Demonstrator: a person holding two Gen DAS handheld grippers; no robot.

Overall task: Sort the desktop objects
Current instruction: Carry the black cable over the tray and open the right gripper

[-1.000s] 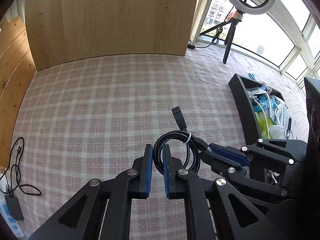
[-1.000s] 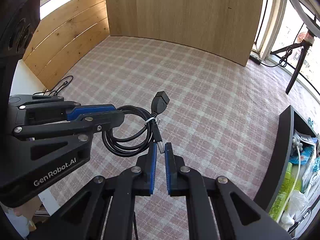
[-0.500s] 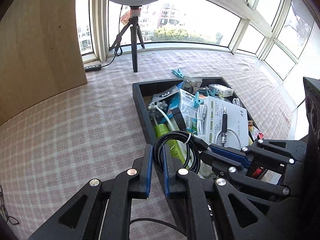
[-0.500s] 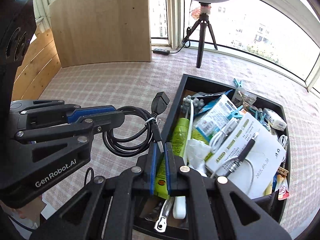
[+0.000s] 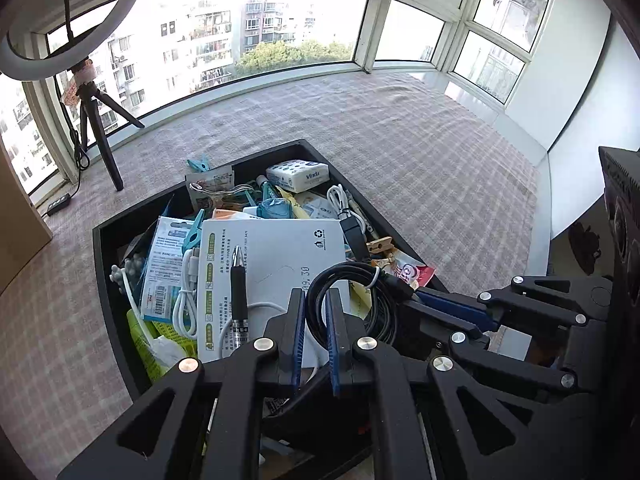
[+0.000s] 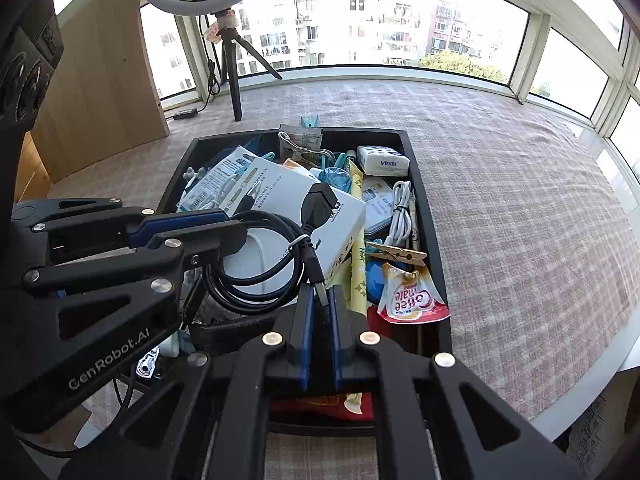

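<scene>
Coiled black cable (image 5: pixel 352 300) suspended over the black tray (image 5: pixel 108 280), carried by both grippers at once. Your left gripper (image 5: pixel 316 320) has its pads nearly closed on one side of the loop; seen from the right wrist, your right gripper (image 6: pixel 320 308) is likewise almost shut, pinching the cable's plug end. The coil hangs between the two tools, its plane roughly upright in the left view, with the socket end pointing up and away from you. The relation that governs the coming move: the cable lies directly above the tray's near half, over the white box (image 5: pixel 272 256) and the pen (image 5: pixel 238 292) resting on it, so the drop is straight down rather than sideways. Both hands are equally near, each already holding the cable. Judged from the crowded contents, a release here would likely leave the coil lying on the box rather than on the tray floor.
</scene>
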